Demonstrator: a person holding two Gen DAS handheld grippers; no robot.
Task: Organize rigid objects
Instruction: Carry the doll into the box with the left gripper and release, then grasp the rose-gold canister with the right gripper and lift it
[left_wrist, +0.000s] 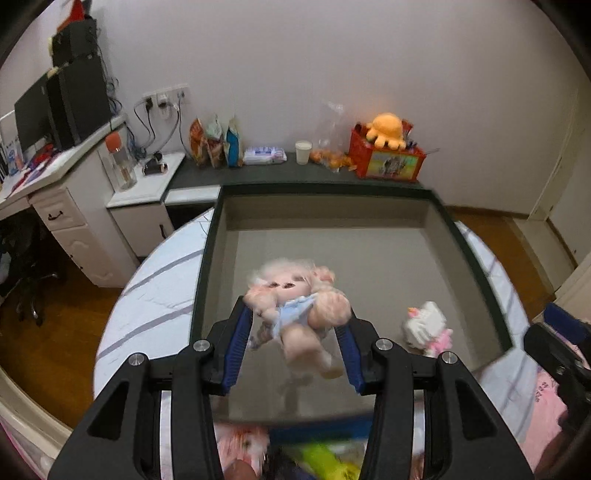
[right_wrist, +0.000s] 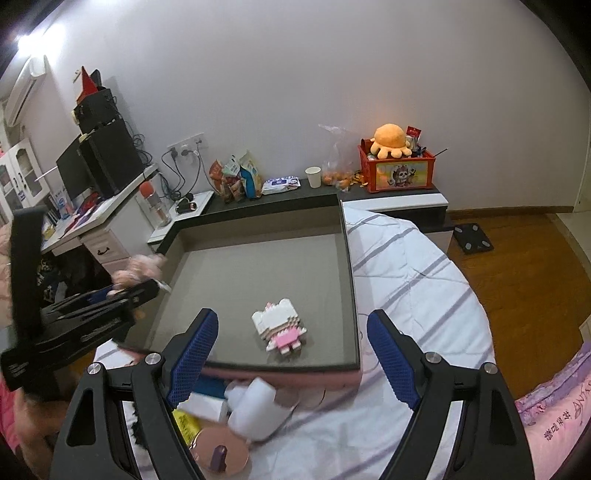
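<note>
My left gripper (left_wrist: 297, 314) is shut on a small pale-haired doll in a blue dress (left_wrist: 291, 284), which hangs blurred above the floor of a wide, shallow grey box (left_wrist: 208, 258). The right wrist view shows that gripper (right_wrist: 92, 306) and the doll (right_wrist: 136, 271) over the box's left rim. A white and pink block cat figure (right_wrist: 279, 326) lies inside the box (right_wrist: 351, 288) near its front edge, also visible from the left wrist (left_wrist: 424, 325). My right gripper (right_wrist: 291, 315) stands open and holds nothing, above the box's front edge.
The box rests on a bed with a striped white quilt (right_wrist: 406, 266). In front of it lie a white bottle (right_wrist: 255, 410), a yellow packet (right_wrist: 186, 424) and a round pink object (right_wrist: 221, 450). A back shelf holds a red crate (right_wrist: 400, 171), a paper cup (right_wrist: 314, 177) and snack bags (right_wrist: 236, 181). A desk (right_wrist: 110, 221) stands at the left.
</note>
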